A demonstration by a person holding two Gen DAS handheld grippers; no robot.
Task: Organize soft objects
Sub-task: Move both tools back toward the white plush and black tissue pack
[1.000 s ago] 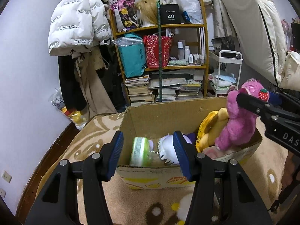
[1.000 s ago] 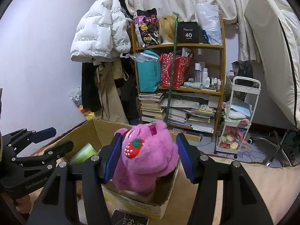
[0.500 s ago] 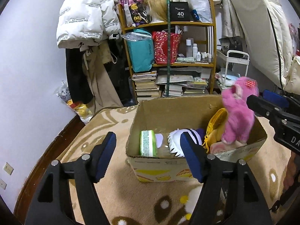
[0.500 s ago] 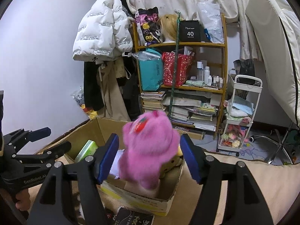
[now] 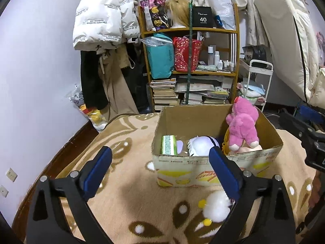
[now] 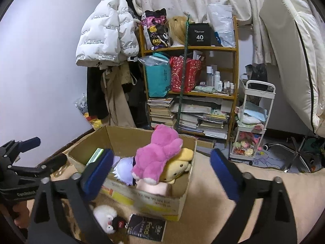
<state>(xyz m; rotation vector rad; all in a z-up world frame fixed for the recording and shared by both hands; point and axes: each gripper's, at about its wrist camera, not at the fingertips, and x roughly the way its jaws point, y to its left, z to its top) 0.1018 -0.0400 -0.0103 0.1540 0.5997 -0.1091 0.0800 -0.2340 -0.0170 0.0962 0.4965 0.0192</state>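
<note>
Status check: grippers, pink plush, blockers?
Both grippers, left and right, just opened, empty. Pink plush lying in cardboard box. White plush loose on blanket; nothing blocking.

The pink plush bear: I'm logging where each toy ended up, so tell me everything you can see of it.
The pink plush bear is fluffy, with white-soled feet. It lies in the right end of the open cardboard box, atop a yellow plush toy and a pale pink soft item, beside a white-and-lilac plush. A red patch shows at its head in the left wrist view. Neither claw touches it.
</note>
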